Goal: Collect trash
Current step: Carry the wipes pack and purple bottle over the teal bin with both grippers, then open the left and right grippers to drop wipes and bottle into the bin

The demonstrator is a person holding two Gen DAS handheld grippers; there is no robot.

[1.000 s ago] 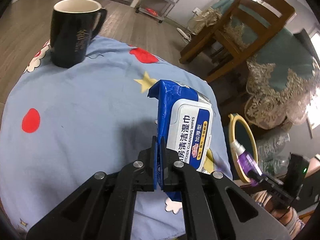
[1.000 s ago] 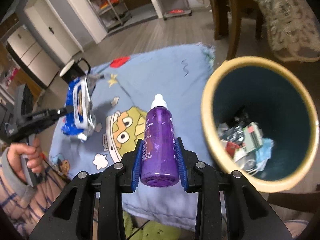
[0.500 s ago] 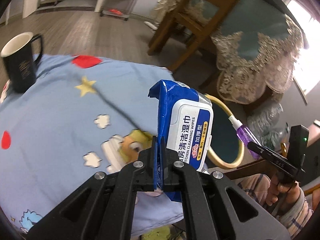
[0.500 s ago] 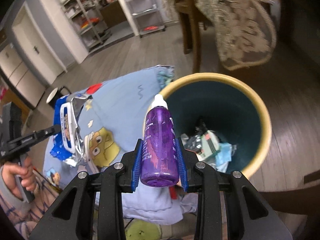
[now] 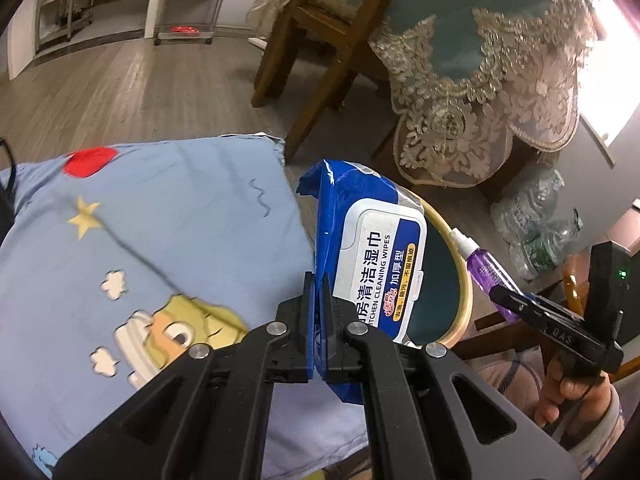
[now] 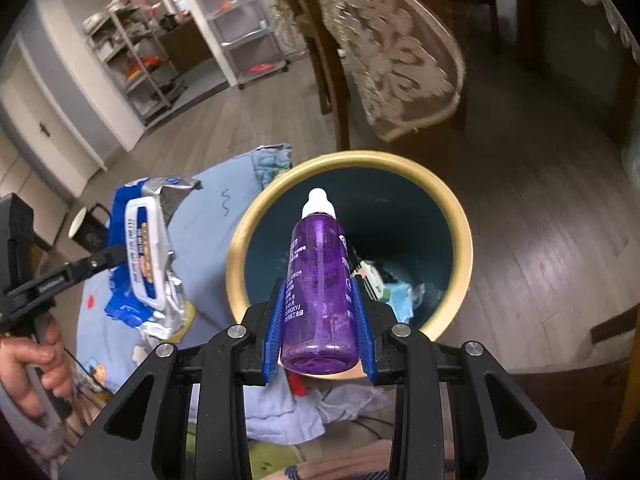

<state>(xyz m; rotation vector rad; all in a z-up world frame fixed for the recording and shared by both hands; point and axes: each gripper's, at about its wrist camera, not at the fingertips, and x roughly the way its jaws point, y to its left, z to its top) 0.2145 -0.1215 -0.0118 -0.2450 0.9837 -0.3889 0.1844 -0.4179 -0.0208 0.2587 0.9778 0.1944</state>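
Since a second ago we have carried both pieces of trash off the blue cartoon cloth [image 5: 168,216] and toward the bin: then the mug stood large in the left wrist view, and now it is only a sliver at that picture's edge, while the bin's mouth fills the middle of the right view.

On the left, our left gripper [image 5: 318,292] is pinched fully shut on the edge of the wipes pack [image 5: 372,256], which stands on its long axis above the fingers, lid facing right. From here the bin [image 5: 466,300] lies just beyond and to the right of the pack, which hides half of its rim; the pack looks to be over the cloth's edge, not yet over the opening.

On the right, our right gripper [image 6: 319,322] holds the purple bottle [image 6: 319,284] at a narrow opening, blue pads pressed on its sides, cap pointing forward and down along the fingers. Its long axis aims straight into the bin [image 6: 256,216], where other rubbish already lies. We judge the right hand the nearer: the bottle could drop first, and the pack needs to travel further right.
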